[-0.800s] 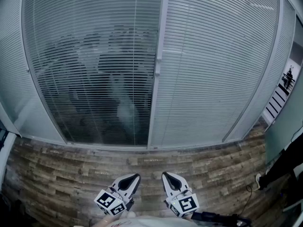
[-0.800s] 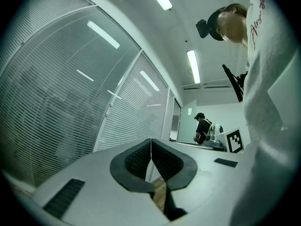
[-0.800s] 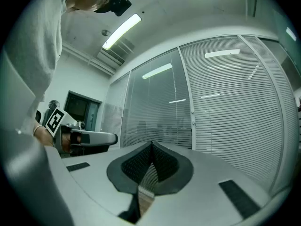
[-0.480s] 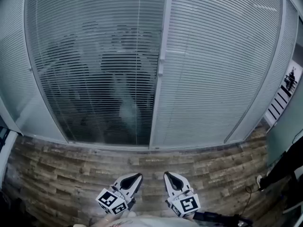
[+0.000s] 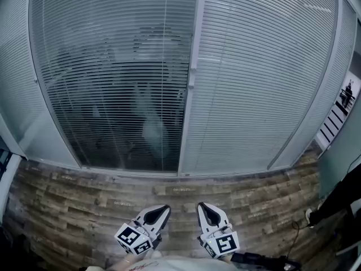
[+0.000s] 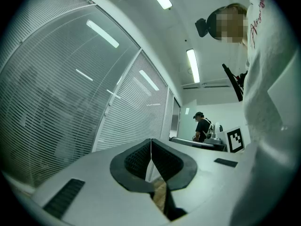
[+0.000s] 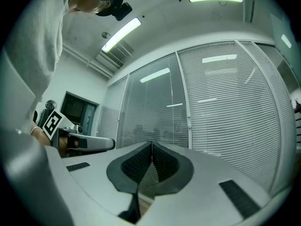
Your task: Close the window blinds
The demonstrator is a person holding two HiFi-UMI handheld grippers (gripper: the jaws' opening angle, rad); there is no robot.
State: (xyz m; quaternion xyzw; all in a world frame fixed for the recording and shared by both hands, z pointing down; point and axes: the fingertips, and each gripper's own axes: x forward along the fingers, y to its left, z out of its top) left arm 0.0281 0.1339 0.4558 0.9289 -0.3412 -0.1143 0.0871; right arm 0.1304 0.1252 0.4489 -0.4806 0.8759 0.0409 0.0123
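Note:
Two window blinds hang ahead of me, split by a white upright post point(image 5: 192, 78). The left blind point(image 5: 113, 78) has its slats partly turned, so dark shapes show through it. The right blind point(image 5: 259, 78) is pale and shows nothing behind it. Thin cords point(image 5: 165, 95) hang in front of the left blind near the post. My left gripper point(image 5: 162, 210) and right gripper point(image 5: 203, 207) sit low at the bottom of the head view, well short of the window. In the left gripper view the left gripper point(image 6: 150, 141) is shut and empty, and in the right gripper view so is the right gripper point(image 7: 152, 144).
Wood-pattern floor point(image 5: 67, 202) runs from my feet to the window sill. A dark-clothed person's legs point(image 5: 338, 199) stand at the right edge, with a cable point(image 5: 293, 230) on the floor nearby. Another person point(image 6: 203, 126) stands at a desk far off in the left gripper view.
The window has slid slightly lower and to the right in the head view. Both grippers stay shut near the bottom edge.

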